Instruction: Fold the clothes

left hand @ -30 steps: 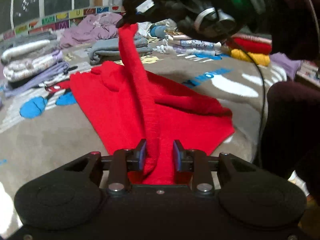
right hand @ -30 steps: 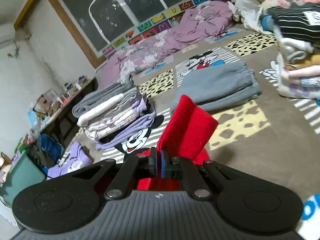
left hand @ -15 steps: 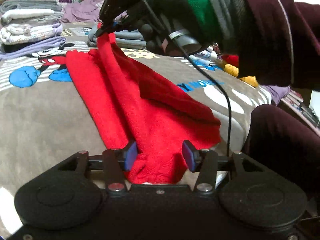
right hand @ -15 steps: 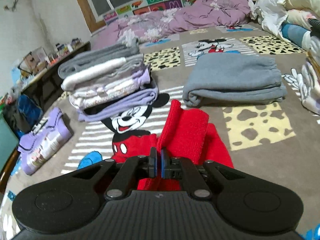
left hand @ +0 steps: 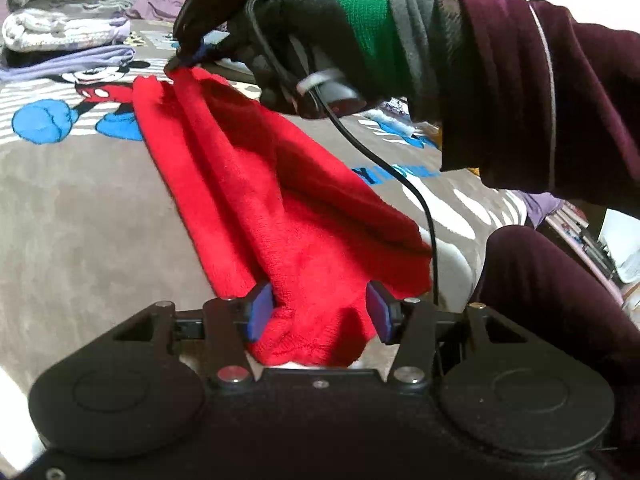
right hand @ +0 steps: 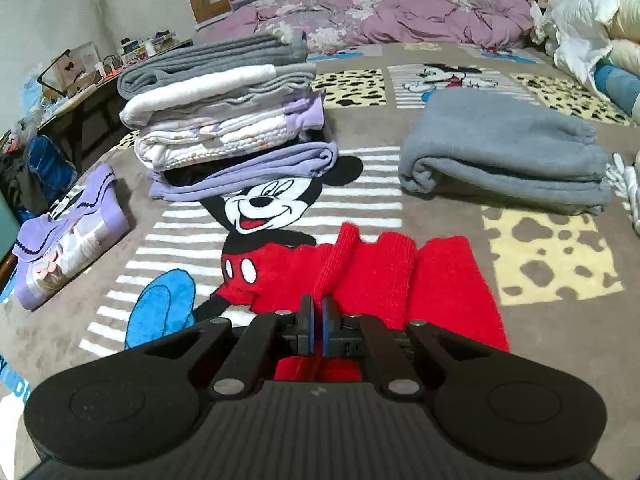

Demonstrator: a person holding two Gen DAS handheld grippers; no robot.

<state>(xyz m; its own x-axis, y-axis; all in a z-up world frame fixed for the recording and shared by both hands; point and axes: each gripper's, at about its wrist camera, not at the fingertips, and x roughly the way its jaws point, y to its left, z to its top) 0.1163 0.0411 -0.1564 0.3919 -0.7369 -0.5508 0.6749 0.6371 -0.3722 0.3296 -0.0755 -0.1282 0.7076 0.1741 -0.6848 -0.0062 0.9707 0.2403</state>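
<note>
On the patterned blanket (right hand: 540, 320), the red garment (left hand: 280, 208) lies stretched between both tools. The left tool (left hand: 318, 312) stands open, pads clear of the hem lying between them. The right tool (right hand: 316, 326) is closed on the far end, pinching a fold. Folded stack (right hand: 224, 120) and grey garment (right hand: 504, 156) lie beyond.

We see even, soft indoor light with only faint shadows. Both views bow strongly at the edges, with dark vignetted corners. The gloved hand (left hand: 304, 40) at upper centre is slightly motion-blurred, and a bright overexposed patch washes out the upper right of the left view.
</note>
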